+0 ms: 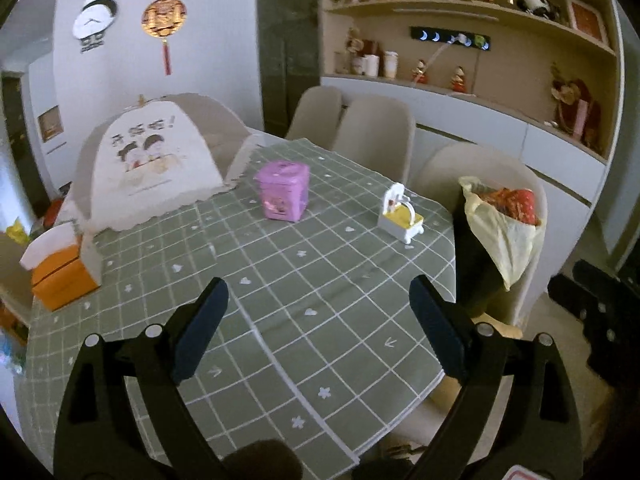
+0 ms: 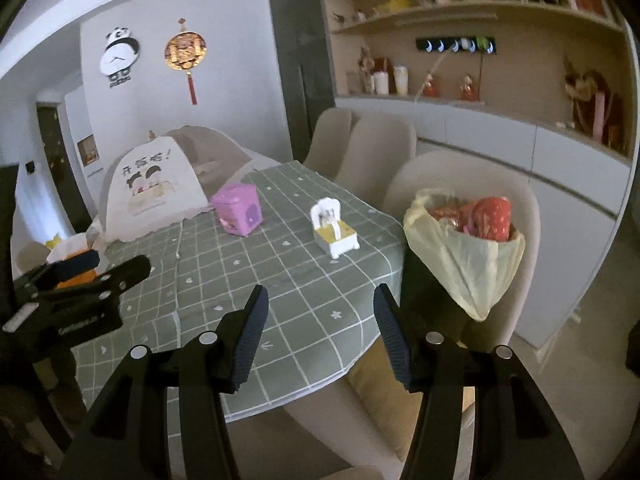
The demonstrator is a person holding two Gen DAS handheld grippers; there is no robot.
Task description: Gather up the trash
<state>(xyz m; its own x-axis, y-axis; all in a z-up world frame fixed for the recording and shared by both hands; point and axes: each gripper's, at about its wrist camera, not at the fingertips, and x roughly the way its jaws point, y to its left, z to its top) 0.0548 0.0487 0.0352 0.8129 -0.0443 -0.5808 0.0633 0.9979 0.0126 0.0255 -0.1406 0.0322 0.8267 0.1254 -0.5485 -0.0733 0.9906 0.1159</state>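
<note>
A pale yellow trash bag [image 1: 500, 232] [image 2: 466, 256] hangs over the table's right edge, against a beige chair, with red wrappers [image 1: 516, 204] [image 2: 490, 214] showing in its mouth. My left gripper [image 1: 318, 300] is open above the green checked tablecloth [image 1: 304, 280], nothing between its fingers. My right gripper [image 2: 320, 312] is open too, over the table's near right corner, left of the bag and apart from it. In the right wrist view the left gripper [image 2: 80, 272] shows at the left edge.
A purple box [image 1: 284, 190] [image 2: 238, 214] and a small white-and-yellow toy [image 1: 400, 216] [image 2: 334, 230] stand on the table. A mesh food cover [image 1: 156, 164] sits at the back left, an orange tissue box [image 1: 60, 272] at the left. Beige chairs [image 1: 372, 132] line the right side below wall shelves.
</note>
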